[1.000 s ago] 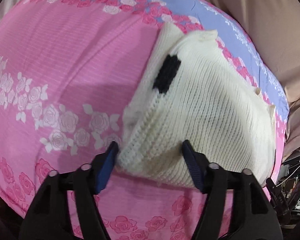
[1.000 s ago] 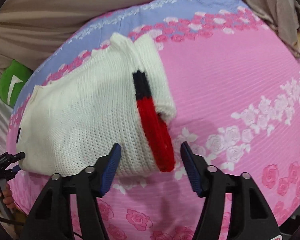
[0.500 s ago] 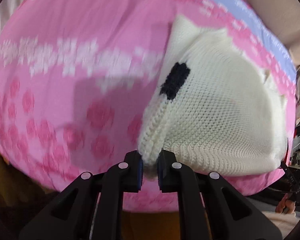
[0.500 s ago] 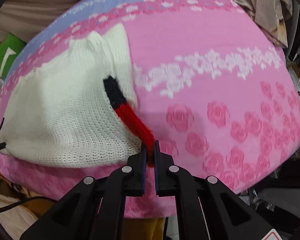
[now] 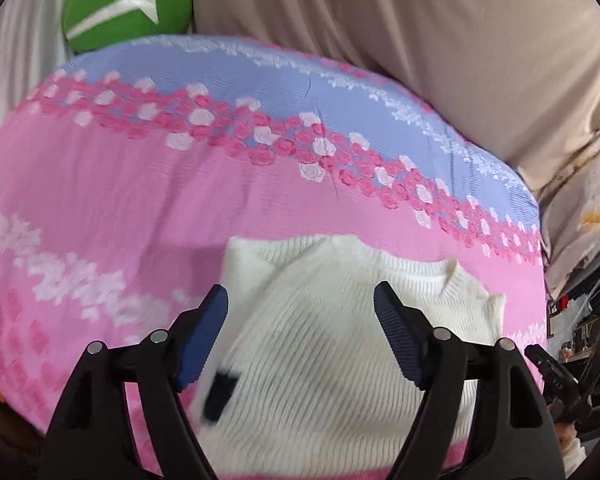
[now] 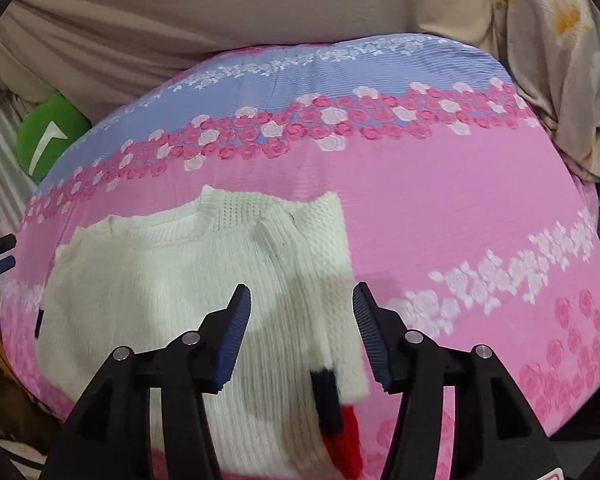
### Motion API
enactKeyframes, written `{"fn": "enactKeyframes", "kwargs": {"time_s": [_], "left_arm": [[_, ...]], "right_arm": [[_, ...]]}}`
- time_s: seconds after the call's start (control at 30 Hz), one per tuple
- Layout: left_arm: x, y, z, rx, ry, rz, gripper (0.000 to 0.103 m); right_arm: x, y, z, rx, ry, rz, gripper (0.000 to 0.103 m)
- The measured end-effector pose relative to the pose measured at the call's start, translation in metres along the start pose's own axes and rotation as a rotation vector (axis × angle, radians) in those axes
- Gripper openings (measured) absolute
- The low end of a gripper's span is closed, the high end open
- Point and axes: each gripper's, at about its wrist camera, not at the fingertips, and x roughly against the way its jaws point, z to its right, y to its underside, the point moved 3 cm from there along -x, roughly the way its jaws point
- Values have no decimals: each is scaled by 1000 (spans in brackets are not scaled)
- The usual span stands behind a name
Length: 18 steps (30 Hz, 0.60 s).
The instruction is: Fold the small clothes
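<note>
A white knit sweater [image 5: 340,360] lies flat on the pink rose-print bedsheet [image 5: 140,200], neckline at the far side. My left gripper [image 5: 300,300] hovers above its left part with jaws opening; the pads touch no cloth. A black patch [image 5: 220,396] shows near the left finger. In the right wrist view the sweater [image 6: 160,280] has a folded-in sleeve ending in a black and red cuff [image 6: 334,412]. My right gripper [image 6: 301,292] hangs over that sleeve, jaws opening, nothing pinched.
A green cushion [image 5: 128,4] sits at the bed's far left corner against beige fabric [image 5: 420,40]. A floral cloth [image 6: 560,60] hangs at the far right. The right gripper's tip [image 5: 552,368] shows at the left view's right edge. Clutter lies beyond the bed's right side.
One second ago both grippers were open at the sweater's near hem, then shut on it. Now both have let go, opened and risen, so the views take in the far side of the bed.
</note>
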Motion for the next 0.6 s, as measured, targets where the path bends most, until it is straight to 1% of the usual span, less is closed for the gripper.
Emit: {"fn": "enactKeyframes", "kwargs": {"time_s": [0.07,0.1,0.13,0.17,0.2,0.23,0.27,0.33,0.4,0.43,0.47,0.53,0.57,0.6], "left_arm": [[-40,-7,3,19,4,-54,71],[-61,-9,4,30,-12,-88,68],[-72,-6,4,26,0,-112,63],[-84,-5,6,14,13,-136,46],[-98,-3,7,3,18,-176,21],[-102,3,6,1,29,-198,7],[-104,2,7,2,37,-202,5],[-95,-4,13,-25,27,-149,4],[-84,-16,15,-56,7,-95,4],[-85,-20,13,-59,-5,-89,4],[-89,-25,10,-58,-24,-94,3],[-115,-20,3,-54,-59,-157,3],[-127,-15,2,-67,-83,-185,4],[-128,-13,3,-82,-87,-156,4]], "right_arm": [[-31,-11,-3,-12,19,-25,54],[-49,-17,-2,-34,22,-42,54],[-61,-18,1,-52,26,-57,54],[-71,-20,2,-66,33,-68,54],[-79,-23,1,-69,34,-74,48],[-82,-24,-2,-63,31,-67,20],[-81,-27,-4,-56,20,-59,7],[-63,-39,-8,-58,0,12,6],[-45,-52,-9,-49,13,92,6],[-45,-55,-6,-48,25,104,6],[-54,-56,-2,-47,40,81,6],[-91,-47,9,-41,76,-39,6],[-99,-43,10,-30,71,-39,6],[-97,-46,8,-23,83,-43,6]]}}
